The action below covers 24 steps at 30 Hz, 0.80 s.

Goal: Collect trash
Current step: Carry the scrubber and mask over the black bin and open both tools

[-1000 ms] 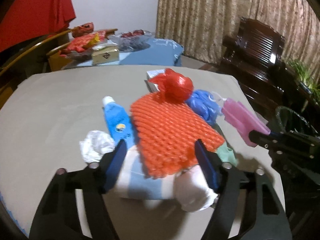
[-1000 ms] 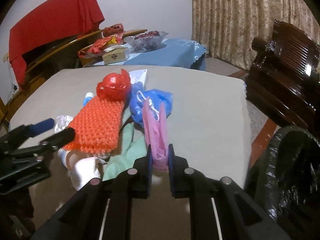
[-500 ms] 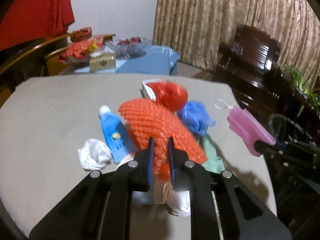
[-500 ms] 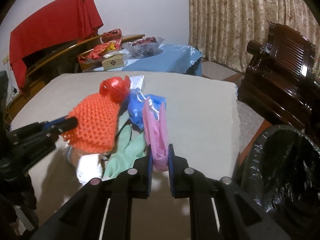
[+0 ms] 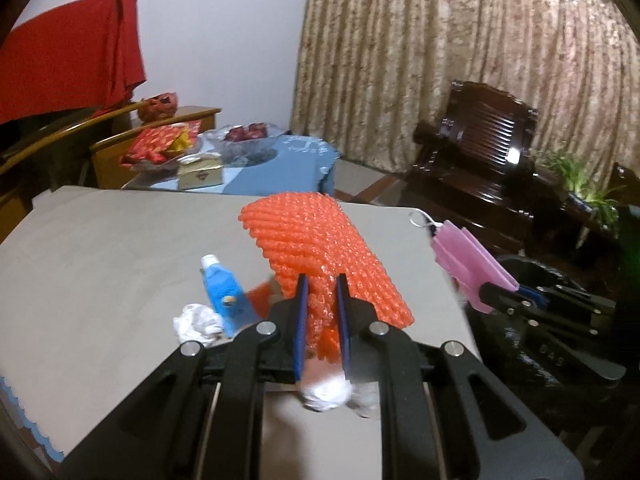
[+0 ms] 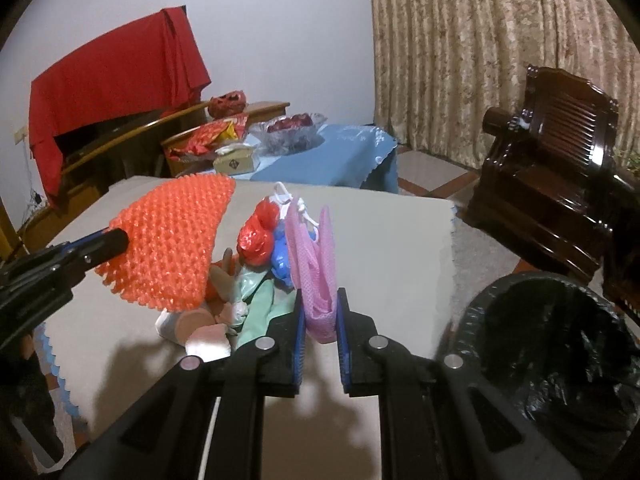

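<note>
Table (image 6: 400,248): wide top under a grey-beige cloth; the pile of trash lies near its middle.
Trash bin (image 6: 560,352): lined with a black bag, on the floor just off the table's right edge, its mouth open.
Orange foam net (image 5: 320,248): lifted clear of the table, clamped at its near edge, the rest fanning up and away; in the right wrist view (image 6: 168,240) it hangs above the left side of the pile.
Pink face mask (image 6: 316,272): held upright off the table by its lower end, ear loops at the top; in the left wrist view (image 5: 468,264) it sticks out over the table's right edge.
Left gripper (image 5: 322,320): jaws pressed together on the orange foam net.
Right gripper (image 6: 320,320): jaws pressed together on the pink face mask.
Pile on the table: a red plastic bag (image 6: 258,232), a blue bag (image 6: 280,256) and a pale green glove (image 6: 260,304), all touching one another.
Blue tube (image 5: 224,296): lying flat, white cap pointing away.
Crumpled white tissue (image 5: 196,322): just beside the blue tube's near end.
</note>
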Available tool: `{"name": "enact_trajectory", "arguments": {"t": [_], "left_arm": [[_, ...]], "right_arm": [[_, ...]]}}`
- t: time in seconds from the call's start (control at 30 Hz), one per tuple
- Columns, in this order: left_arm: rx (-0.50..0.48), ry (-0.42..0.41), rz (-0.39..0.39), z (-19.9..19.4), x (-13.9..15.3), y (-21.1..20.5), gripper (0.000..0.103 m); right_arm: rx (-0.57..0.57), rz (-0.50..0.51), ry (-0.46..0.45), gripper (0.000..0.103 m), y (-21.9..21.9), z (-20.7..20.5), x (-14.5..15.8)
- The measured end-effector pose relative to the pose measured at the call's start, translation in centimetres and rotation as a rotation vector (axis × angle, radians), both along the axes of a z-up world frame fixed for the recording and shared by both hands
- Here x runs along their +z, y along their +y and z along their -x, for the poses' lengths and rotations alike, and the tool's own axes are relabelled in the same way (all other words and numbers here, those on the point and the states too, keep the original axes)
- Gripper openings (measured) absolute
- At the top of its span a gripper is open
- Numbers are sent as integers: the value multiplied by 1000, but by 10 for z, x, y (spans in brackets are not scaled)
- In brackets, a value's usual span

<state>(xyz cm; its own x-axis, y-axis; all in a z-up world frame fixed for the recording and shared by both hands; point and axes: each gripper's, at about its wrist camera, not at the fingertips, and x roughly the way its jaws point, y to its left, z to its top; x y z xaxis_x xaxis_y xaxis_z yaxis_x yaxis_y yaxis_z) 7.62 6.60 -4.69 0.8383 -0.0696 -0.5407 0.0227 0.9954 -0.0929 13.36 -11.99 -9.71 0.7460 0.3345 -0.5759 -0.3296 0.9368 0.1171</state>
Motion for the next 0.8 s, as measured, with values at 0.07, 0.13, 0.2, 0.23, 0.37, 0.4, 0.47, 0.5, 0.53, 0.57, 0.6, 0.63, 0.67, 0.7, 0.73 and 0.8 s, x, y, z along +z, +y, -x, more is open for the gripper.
{"name": "enact_trajectory", "arguments": {"t": [0.07, 0.13, 0.2, 0.23, 0.37, 0.4, 0.47, 0.5, 0.53, 0.57, 0.6, 0.63, 0.67, 0.7, 0.73, 0.8], "left_arm": [[-30, -6, 3, 2, 3, -13, 13], [-66, -6, 14, 3, 5, -28, 13], [-95, -6, 18, 3, 6, -40, 13], [-111, -7, 18, 2, 6, -46, 13], [-192, -9, 15, -2, 6, -76, 13], [-209, -10, 15, -3, 6, -83, 13], [-251, -7, 16, -7, 5, -101, 13], [-264, -5, 18, -10, 4, -107, 13], [-288, -3, 20, -13, 3, -118, 13], [-303, -3, 20, -14, 2, -125, 13], [-326, 0, 21, -17, 1, -135, 13], [-341, 3, 21, -19, -1, -141, 13], [-365, 5, 23, -21, -3, -152, 13], [-390, 6, 19, -24, -6, -163, 13], [-406, 7, 15, -27, -8, -168, 13], [-449, 11, 16, -31, -12, -188, 13]], "right_arm": [[-26, -7, -3, 14, -13, 6, 4], [-60, -14, -4, 14, -28, 13, 7], [-93, -17, -5, 14, -42, 20, 10], [-108, -17, -7, 14, -47, 23, 10], [-200, -23, -8, 14, -86, 36, 12], [-222, -22, -8, 14, -95, 38, 12], [-262, -20, -6, 14, -109, 41, 11], [-285, -20, -4, 14, -118, 42, 10], [-299, -20, -2, 14, -125, 44, 9], [-320, -17, 0, 14, -134, 47, 8], [-340, -13, 1, 14, -143, 48, 7], [-362, -9, 3, 14, -151, 50, 5], [-387, -6, 8, 14, -160, 52, 3], [-402, -6, 11, 14, -167, 53, 1], [-420, -4, 13, 14, -175, 55, -1], [-463, 2, 21, 14, -193, 58, -5]]}}
